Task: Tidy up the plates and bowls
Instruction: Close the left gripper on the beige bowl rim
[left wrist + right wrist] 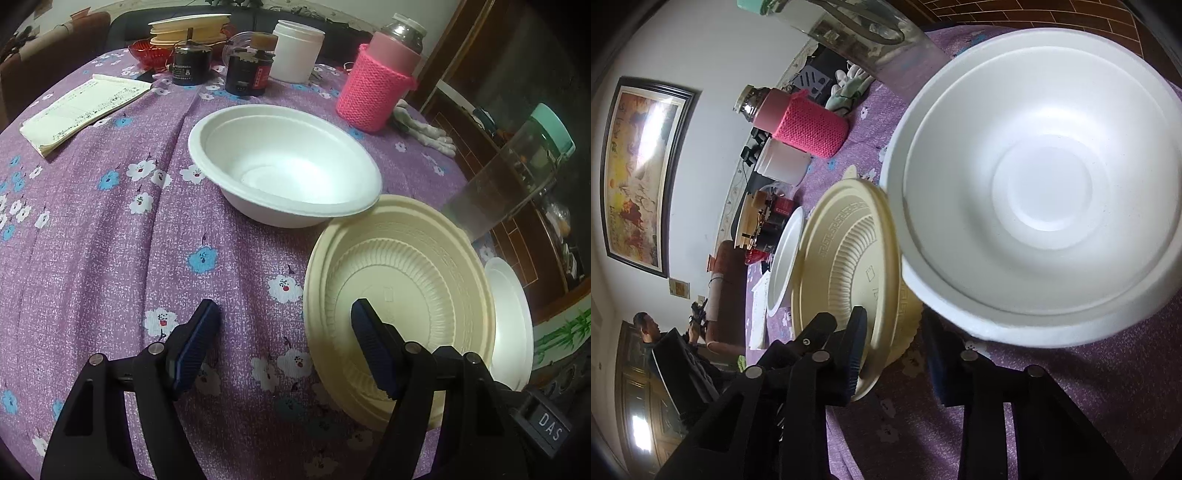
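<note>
White bowl (284, 166) upright; cream bowl (399, 306) tilted beside it.

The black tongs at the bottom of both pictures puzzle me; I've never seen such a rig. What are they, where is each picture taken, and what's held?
No robot: a person holds tongs in each hand, with a camera on each looking along the fingers. The left view shows the left tongs open over the purple cloth, with a white bowl and cream bowl ahead. The right view is tipped sideways; the right tongs stand open astride the cream bowl's rim, beside a second white bowl. Nothing is clamped.
</note>
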Demonstrator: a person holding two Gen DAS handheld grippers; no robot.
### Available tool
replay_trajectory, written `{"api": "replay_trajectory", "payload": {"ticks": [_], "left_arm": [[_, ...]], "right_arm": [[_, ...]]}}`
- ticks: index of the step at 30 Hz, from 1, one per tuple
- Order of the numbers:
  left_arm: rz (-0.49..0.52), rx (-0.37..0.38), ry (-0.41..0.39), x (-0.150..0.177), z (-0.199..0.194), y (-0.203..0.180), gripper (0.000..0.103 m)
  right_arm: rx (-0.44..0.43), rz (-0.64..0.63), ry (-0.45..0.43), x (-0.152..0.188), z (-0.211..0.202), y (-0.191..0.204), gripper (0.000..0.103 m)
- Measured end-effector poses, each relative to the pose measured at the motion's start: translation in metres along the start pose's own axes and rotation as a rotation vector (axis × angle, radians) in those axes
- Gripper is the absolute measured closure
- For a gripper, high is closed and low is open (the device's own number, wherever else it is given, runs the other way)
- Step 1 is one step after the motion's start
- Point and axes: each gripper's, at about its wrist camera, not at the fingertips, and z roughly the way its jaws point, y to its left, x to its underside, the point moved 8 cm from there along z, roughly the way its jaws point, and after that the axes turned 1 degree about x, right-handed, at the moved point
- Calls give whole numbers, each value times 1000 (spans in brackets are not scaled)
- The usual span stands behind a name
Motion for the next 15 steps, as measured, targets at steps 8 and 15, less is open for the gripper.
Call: {"api": "replay_trajectory", "payload": {"ticks": [8,15], "left_arm": [[16,-33,-4,-2,1,4,56],[46,-29,6,2,-2,-1,70]], "right_arm": [[19,-21,2,-1,3,-2,85],[17,-31,12,4,3,-2,86]]}}
